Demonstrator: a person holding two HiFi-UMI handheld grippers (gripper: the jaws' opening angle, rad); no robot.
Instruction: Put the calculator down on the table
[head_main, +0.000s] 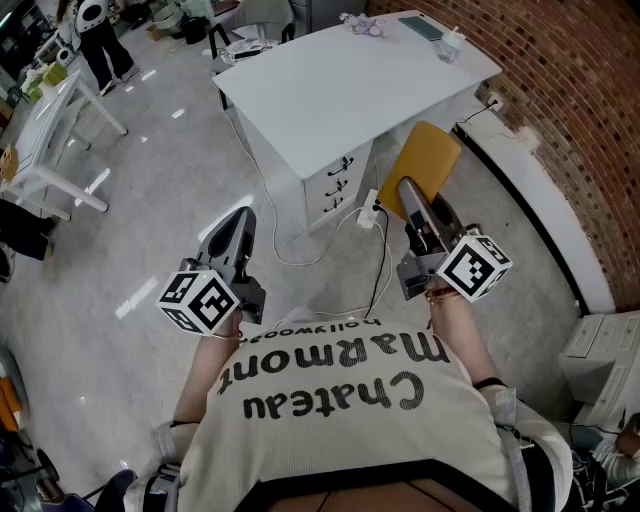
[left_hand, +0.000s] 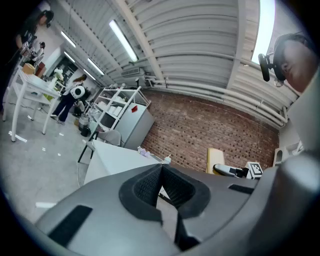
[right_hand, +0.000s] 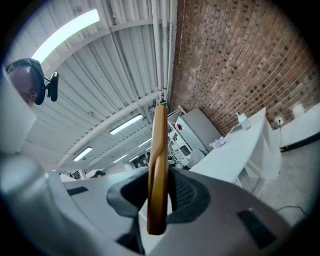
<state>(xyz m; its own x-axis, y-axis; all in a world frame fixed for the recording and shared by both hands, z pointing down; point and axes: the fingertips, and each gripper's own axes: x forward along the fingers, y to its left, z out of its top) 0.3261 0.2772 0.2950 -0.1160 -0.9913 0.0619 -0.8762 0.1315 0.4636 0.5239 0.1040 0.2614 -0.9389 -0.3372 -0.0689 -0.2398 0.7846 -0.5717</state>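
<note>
A flat yellow calculator (head_main: 425, 165) is held out level in front of me, over the floor near the white table's (head_main: 330, 90) close corner. My right gripper (head_main: 412, 195) is shut on its near end. In the right gripper view the calculator (right_hand: 159, 165) shows edge-on, standing upright between the pads of my right gripper (right_hand: 160, 200), with the table (right_hand: 235, 150) ahead to the right. My left gripper (head_main: 240, 215) hangs over the floor to the left, shut and with nothing in it. In the left gripper view my left gripper's (left_hand: 161, 172) pads meet, and the calculator (left_hand: 215, 157) appears at the right.
At the table's far end lie a teal flat item (head_main: 420, 27), a small bottle (head_main: 450, 45) and a purple bunch (head_main: 362, 24). A drawer unit (head_main: 335, 185) stands under the table, with a power strip (head_main: 368, 212) and cables on the floor. A brick wall (head_main: 570, 90) runs along the right.
</note>
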